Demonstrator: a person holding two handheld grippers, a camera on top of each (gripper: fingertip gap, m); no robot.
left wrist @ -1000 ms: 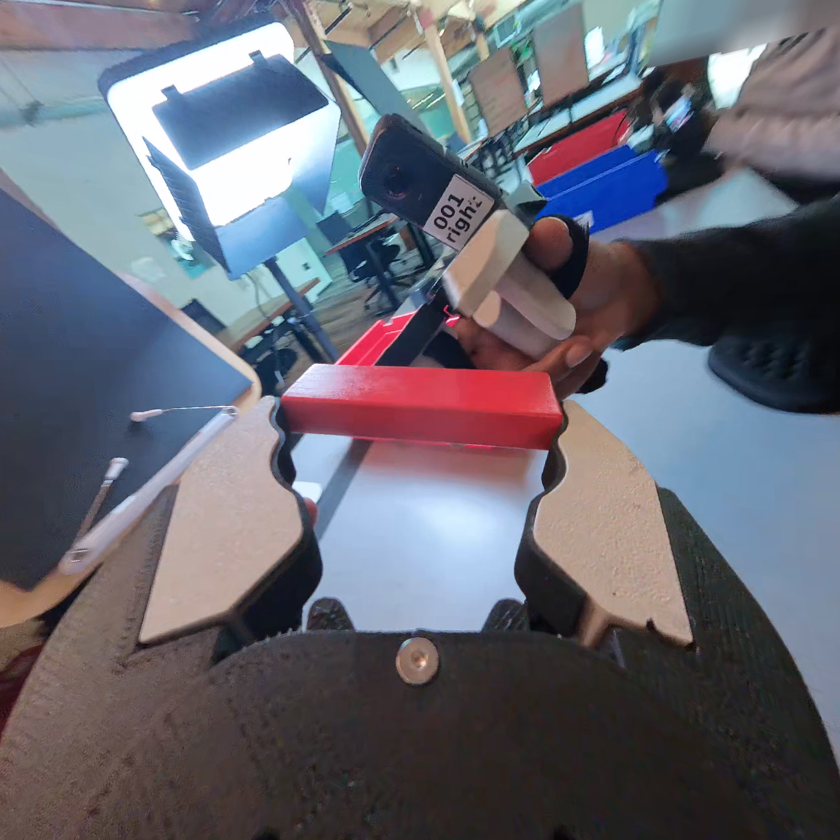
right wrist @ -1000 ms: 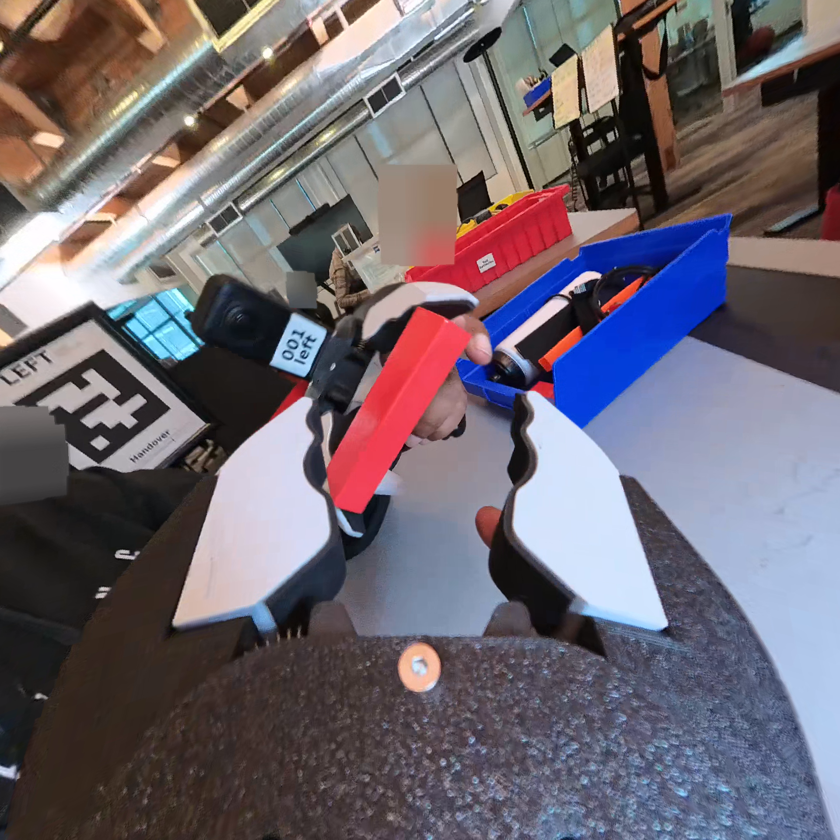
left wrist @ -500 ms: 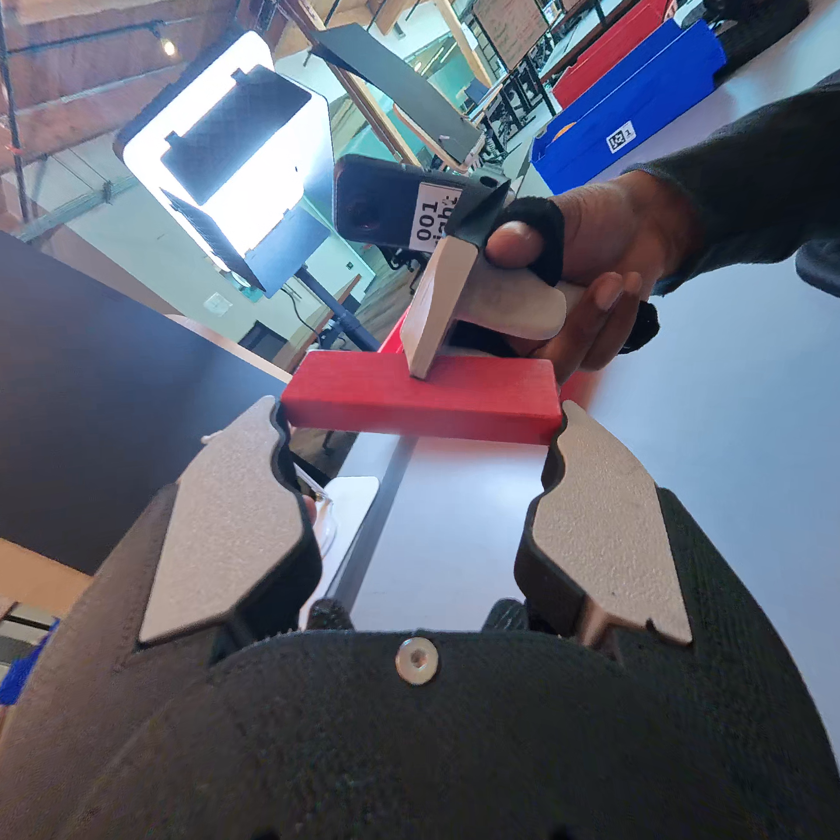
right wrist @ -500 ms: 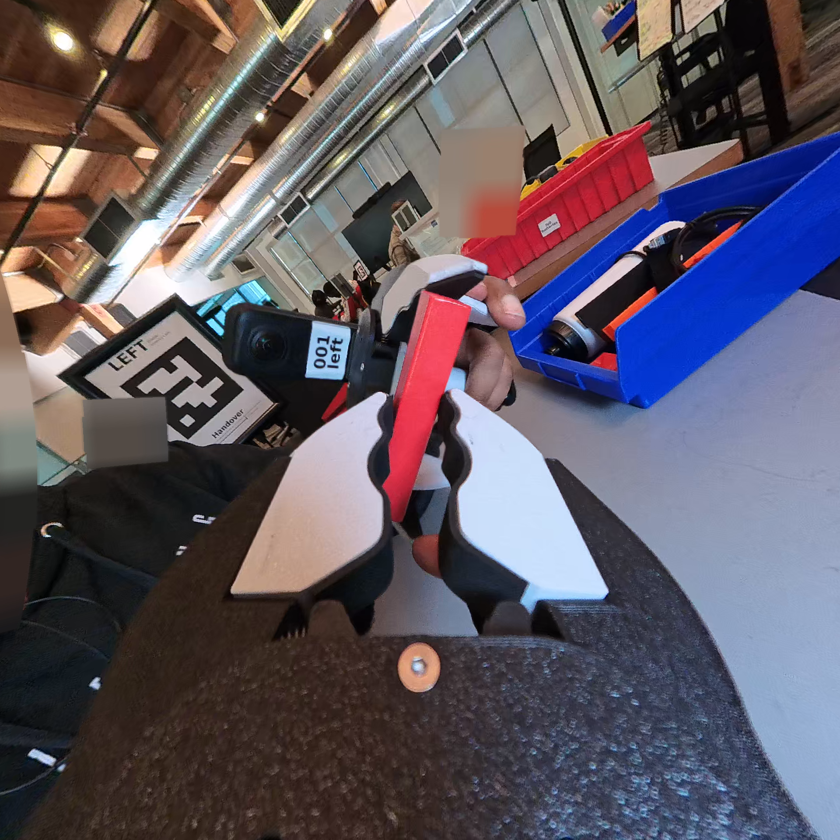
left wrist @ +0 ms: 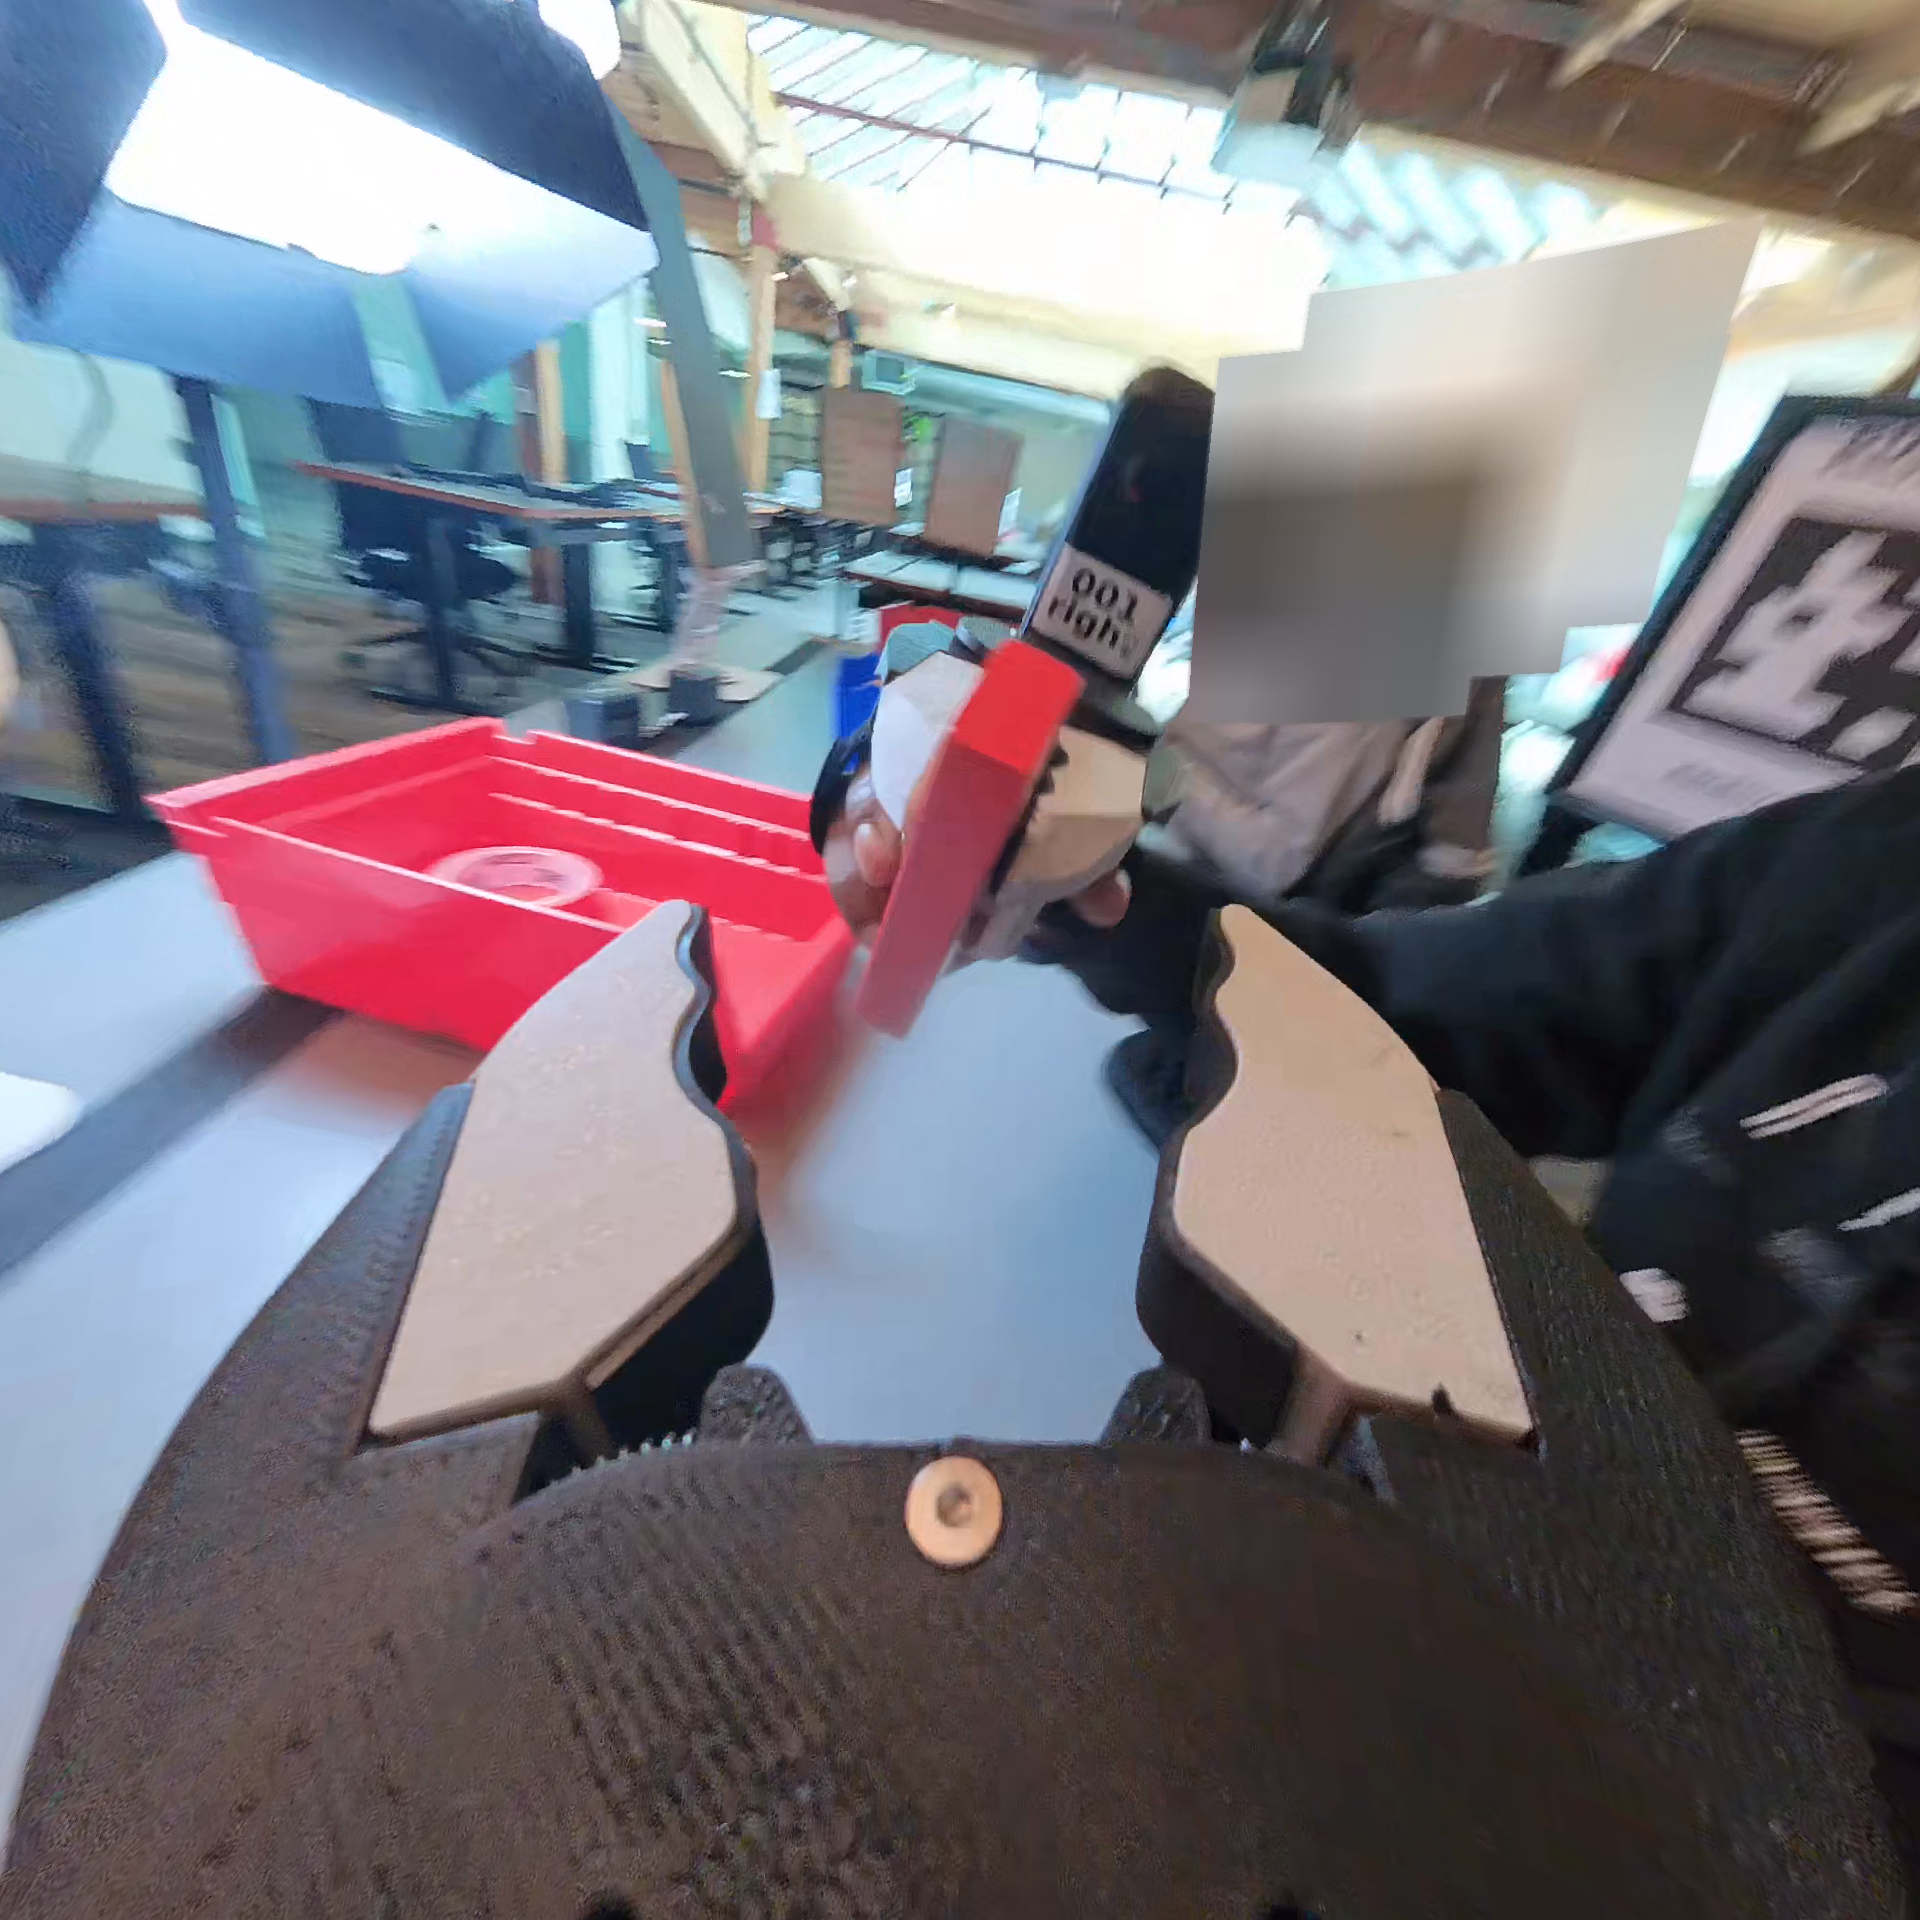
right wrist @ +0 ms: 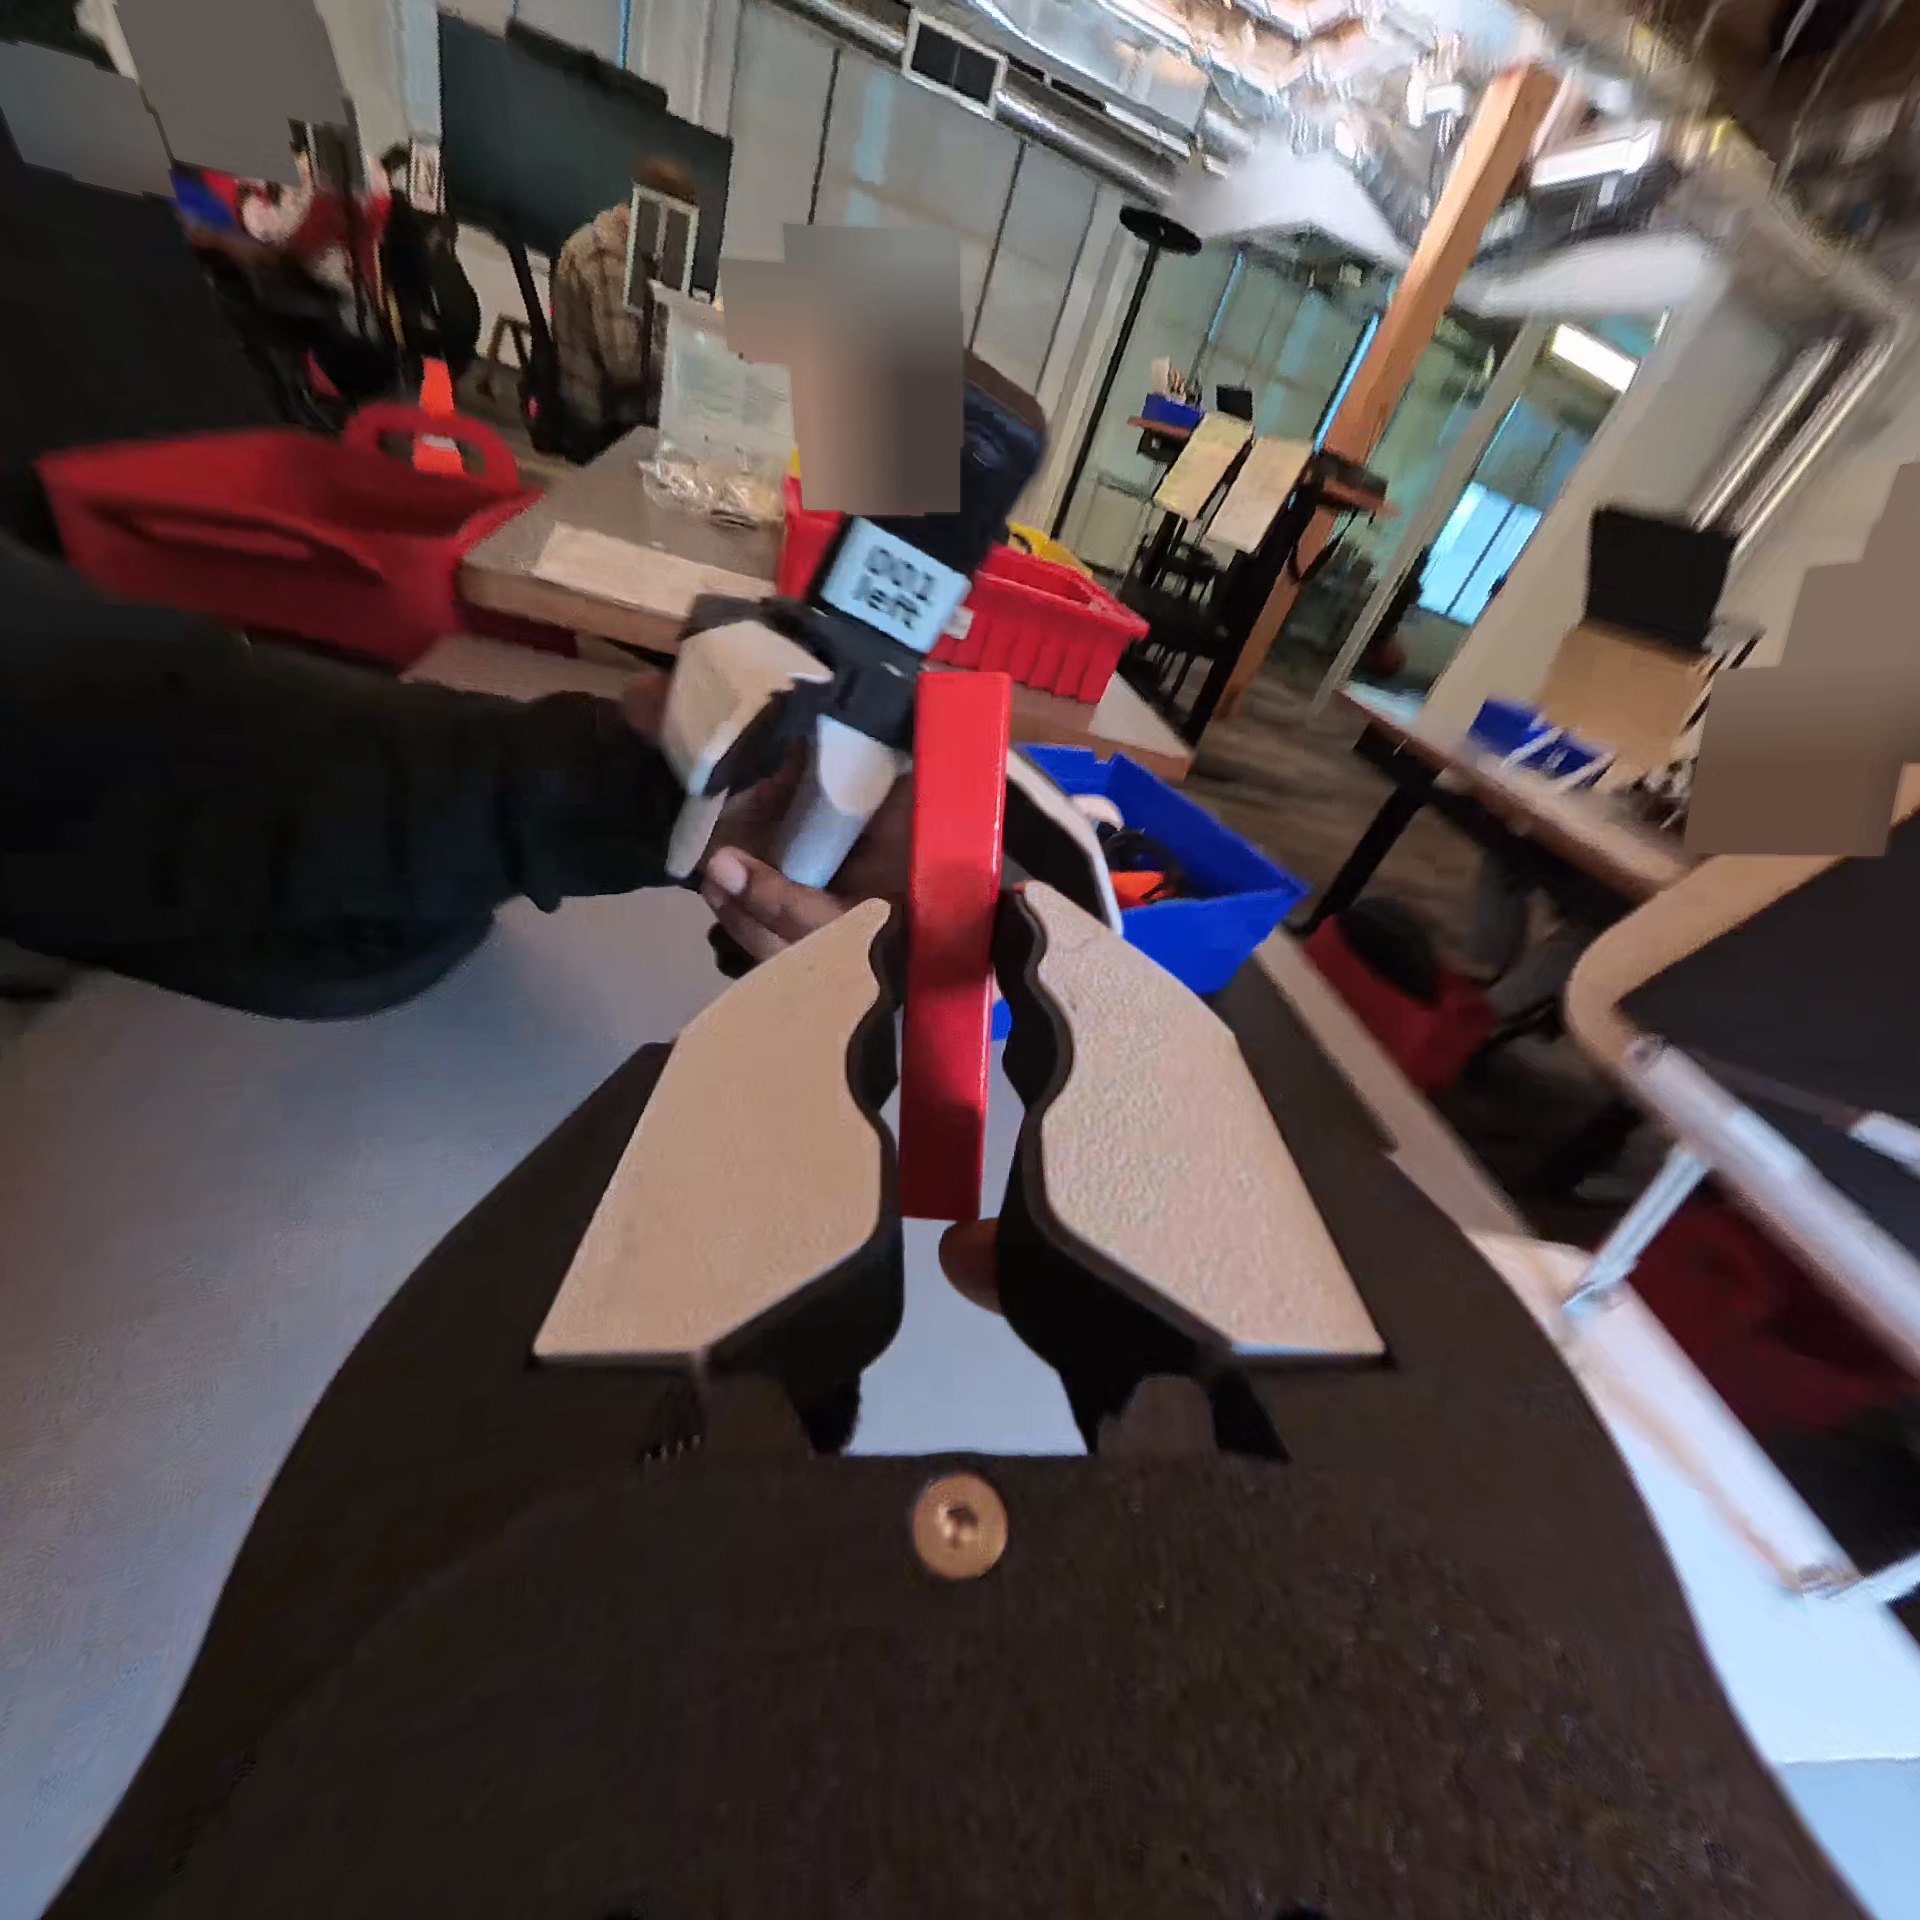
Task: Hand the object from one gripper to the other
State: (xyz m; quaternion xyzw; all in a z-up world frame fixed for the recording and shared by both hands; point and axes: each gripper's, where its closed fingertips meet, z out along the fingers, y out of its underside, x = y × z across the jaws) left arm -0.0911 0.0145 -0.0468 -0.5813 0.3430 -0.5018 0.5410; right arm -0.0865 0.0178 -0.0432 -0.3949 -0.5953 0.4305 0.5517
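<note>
A red rectangular block [right wrist: 951, 935] stands upright between the two pads of my right gripper [right wrist: 951, 914], which is shut on it. In the left wrist view the same block [left wrist: 966, 831] hangs tilted in the right gripper [left wrist: 997, 821], held up above the grey table [left wrist: 935, 1195]. My left gripper [left wrist: 956, 935] is open and empty, its fingers wide apart, a short way back from the block. The left gripper also shows in the right wrist view [right wrist: 769, 769], behind and left of the block, in a hand with a dark sleeve.
A red bin [left wrist: 468, 883] with a clear round lid in it sits on the table left of the block. A blue bin [right wrist: 1174, 883] with items sits behind the block. A board with a black pattern [left wrist: 1766, 644] stands at the right. Desks and people fill the background. The grippers are tip to tip, or close to it.
My left gripper has opened, let go of the red block and drawn back. My right gripper, shut on the block, now holds it alone and has turned it upright.
</note>
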